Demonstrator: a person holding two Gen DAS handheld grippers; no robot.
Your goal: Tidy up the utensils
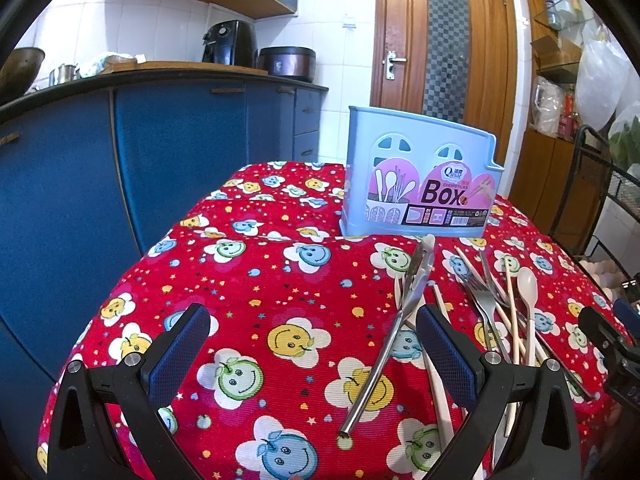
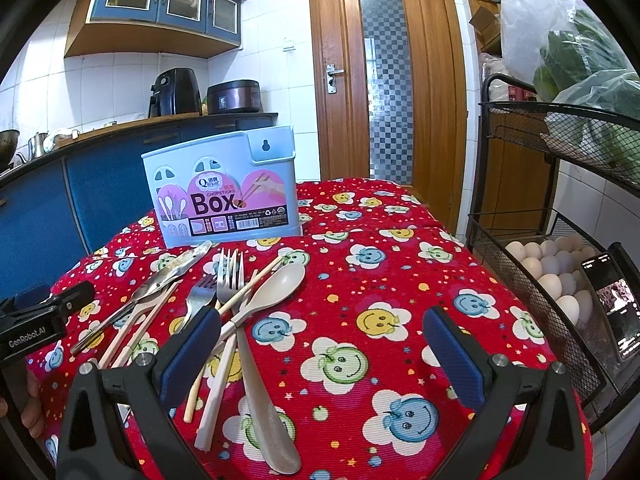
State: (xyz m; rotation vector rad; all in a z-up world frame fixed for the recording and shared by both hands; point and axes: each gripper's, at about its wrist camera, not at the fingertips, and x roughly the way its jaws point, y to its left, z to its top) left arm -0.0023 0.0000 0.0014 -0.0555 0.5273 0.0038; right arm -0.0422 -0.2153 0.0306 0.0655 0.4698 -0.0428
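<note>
A light blue chopsticks box (image 1: 420, 176) stands upright at the far side of the table; it also shows in the right wrist view (image 2: 224, 192). In front of it lies a loose pile of utensils: a steel spoon (image 1: 384, 344), steel forks (image 2: 230, 280), a beige plastic spoon (image 2: 276, 284), wooden chopsticks (image 1: 510, 300). My left gripper (image 1: 312, 344) is open and empty, low over the cloth, left of the pile. My right gripper (image 2: 322, 344) is open and empty, its left finger (image 2: 192, 356) over the pile's near ends.
The table wears a red smiley-flower cloth (image 2: 400, 300). A black wire rack (image 2: 560, 280) with eggs and a phone stands close at the right. Blue kitchen cabinets (image 1: 80, 200) stand at the left, a wooden door (image 2: 384, 72) behind.
</note>
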